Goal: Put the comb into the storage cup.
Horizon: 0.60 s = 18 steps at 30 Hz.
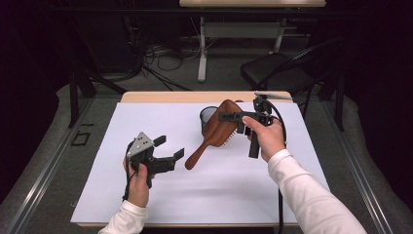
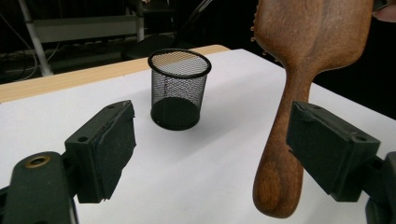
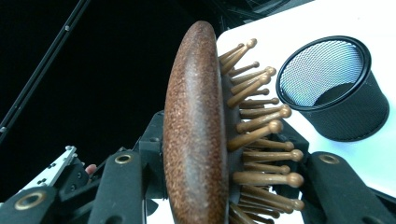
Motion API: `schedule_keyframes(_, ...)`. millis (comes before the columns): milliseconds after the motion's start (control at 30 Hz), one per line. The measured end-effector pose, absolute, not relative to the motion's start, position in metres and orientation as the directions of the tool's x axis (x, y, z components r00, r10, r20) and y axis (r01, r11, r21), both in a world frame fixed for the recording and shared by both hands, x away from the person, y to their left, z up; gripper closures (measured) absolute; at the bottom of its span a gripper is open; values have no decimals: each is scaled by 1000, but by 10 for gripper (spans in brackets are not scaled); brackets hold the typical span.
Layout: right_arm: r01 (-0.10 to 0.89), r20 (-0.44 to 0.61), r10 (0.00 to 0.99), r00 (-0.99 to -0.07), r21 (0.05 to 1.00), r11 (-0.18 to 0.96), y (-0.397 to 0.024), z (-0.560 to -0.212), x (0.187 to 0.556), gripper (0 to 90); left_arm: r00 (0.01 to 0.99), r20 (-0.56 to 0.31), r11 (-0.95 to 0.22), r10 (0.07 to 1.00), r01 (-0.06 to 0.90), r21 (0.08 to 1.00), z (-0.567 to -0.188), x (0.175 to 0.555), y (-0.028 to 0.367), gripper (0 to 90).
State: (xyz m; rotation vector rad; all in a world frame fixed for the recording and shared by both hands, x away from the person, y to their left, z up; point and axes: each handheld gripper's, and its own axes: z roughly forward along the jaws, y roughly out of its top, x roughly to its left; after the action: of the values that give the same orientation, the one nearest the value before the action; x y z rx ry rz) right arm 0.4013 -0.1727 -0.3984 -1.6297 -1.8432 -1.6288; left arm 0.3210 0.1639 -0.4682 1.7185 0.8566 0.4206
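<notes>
Nearest the person, the left gripper (image 1: 168,148) hangs just above the white table cover (image 1: 160,195) with its jaws spread wide and nothing pressed between them. In the left gripper view the handle of the wooden hairbrush (image 2: 299,93) stands just inside the right-hand pad (image 2: 327,149), apart from the other pad (image 2: 116,149); whether it brushes that near pad I cannot tell.

Farther out, the right gripper (image 1: 234,117) is clamped on the brush head, one jaw on the smooth back and the other among the wooden bristle pins (image 3: 261,135), as the right gripper view shows. The brush is carried aslant in the air, head high and handle end pointing down toward the left gripper.

Beyond it stands the black mesh pen cup (image 1: 208,119), upright and empty, near the far edge of the cover.

The step in hand looks like standing the brush in that cup, handle first. To do it well, the left jaws should stay clear or only steady the handle, and the right hand should bring the handle end above the cup's mouth, turn the brush nearer upright, and lower it slowly. The cup is light and could tip if the handle catches its rim.
</notes>
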Motion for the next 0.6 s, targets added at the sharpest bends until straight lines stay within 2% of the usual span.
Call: schedule_keyframes(600, 781, 720, 587, -371, 584, -222, -176, -393, 404, 501, 650, -150, -116, 745, 348, 930, -467, 324, 176, 160)
